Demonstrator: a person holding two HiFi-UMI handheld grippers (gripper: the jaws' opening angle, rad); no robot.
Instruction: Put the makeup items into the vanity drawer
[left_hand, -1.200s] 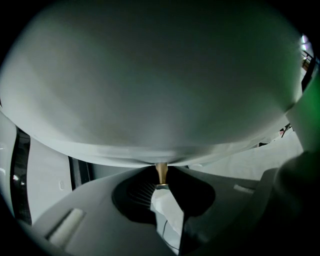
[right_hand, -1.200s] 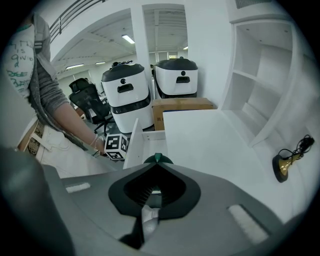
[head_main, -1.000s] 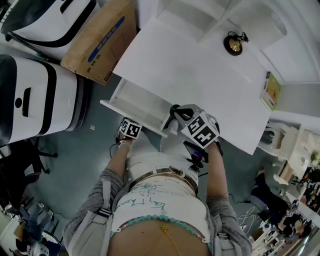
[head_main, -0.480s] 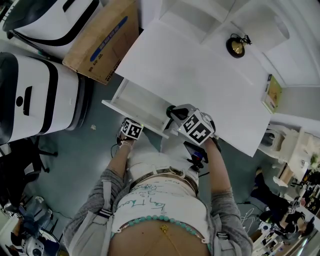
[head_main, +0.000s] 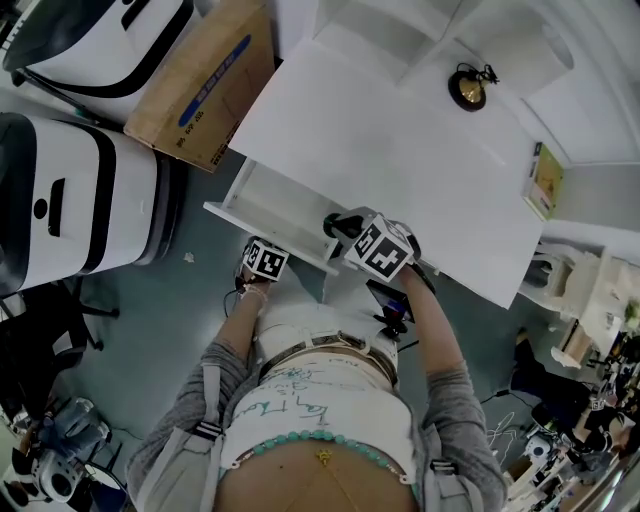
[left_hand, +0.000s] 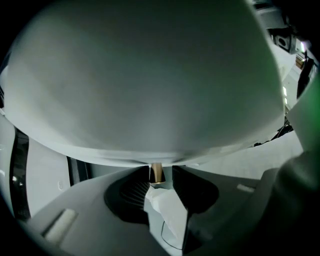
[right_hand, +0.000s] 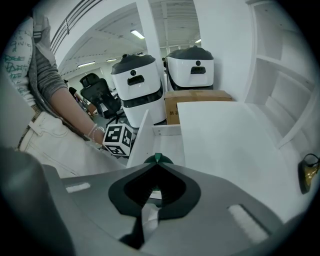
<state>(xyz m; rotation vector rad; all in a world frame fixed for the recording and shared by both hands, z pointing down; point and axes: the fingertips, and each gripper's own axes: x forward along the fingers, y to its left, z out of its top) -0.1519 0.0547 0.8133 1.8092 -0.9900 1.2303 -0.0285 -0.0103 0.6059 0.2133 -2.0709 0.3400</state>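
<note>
The white vanity's drawer (head_main: 262, 200) stands pulled out at the table's front left. My left gripper (head_main: 266, 250) is at the drawer front, shut on its small brass knob (left_hand: 156, 172); the white drawer front fills the left gripper view. My right gripper (head_main: 340, 226) hovers at the table edge beside the open drawer (right_hand: 165, 131), shut on a dark green makeup item (right_hand: 157, 159) whose tip pokes out past the jaws. Most of that item is hidden between the jaws. The left gripper's marker cube (right_hand: 119, 140) shows in the right gripper view.
The white tabletop (head_main: 380, 150) carries a round gold item (head_main: 466, 90) at the back right and a yellow-green box (head_main: 545, 182) at the right edge. Shelves (head_main: 400, 30) rise behind. A cardboard box (head_main: 200, 75) and white machines (head_main: 70, 190) stand left of the vanity.
My right gripper has moved left along the table's front edge toward the open drawer, carrying the green item. The left gripper has stayed on the knob.
</note>
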